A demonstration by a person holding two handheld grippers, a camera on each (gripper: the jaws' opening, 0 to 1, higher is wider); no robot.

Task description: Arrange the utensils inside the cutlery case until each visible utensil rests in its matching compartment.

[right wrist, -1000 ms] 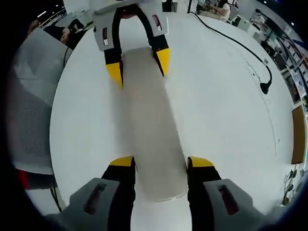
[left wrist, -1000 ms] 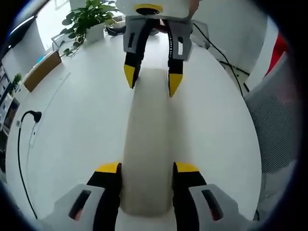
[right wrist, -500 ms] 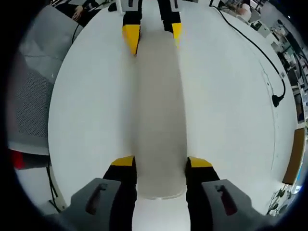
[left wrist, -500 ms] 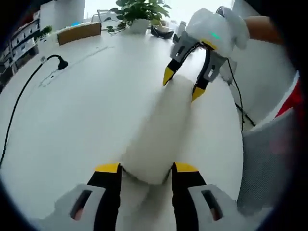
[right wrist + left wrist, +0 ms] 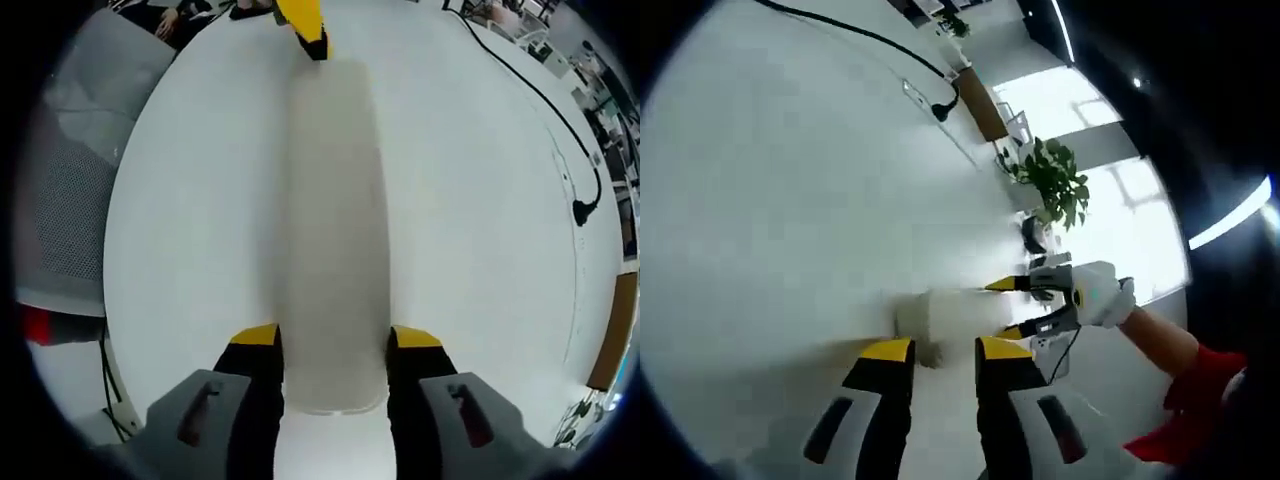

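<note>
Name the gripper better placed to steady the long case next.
Right, probably. The right gripper has its jaws squarely astride the end of the cutlery case. The left gripper is rolled sideways, with the other end barely at its tips.

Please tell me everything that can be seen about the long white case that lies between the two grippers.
The cutlery case is a long, narrow, pale off-white box with rounded corners, matte like plastic. It appears closed, so no utensils show. It lies flat on the white table. The right gripper clasps one end between its jaws; the left gripper is at the other end.
</note>
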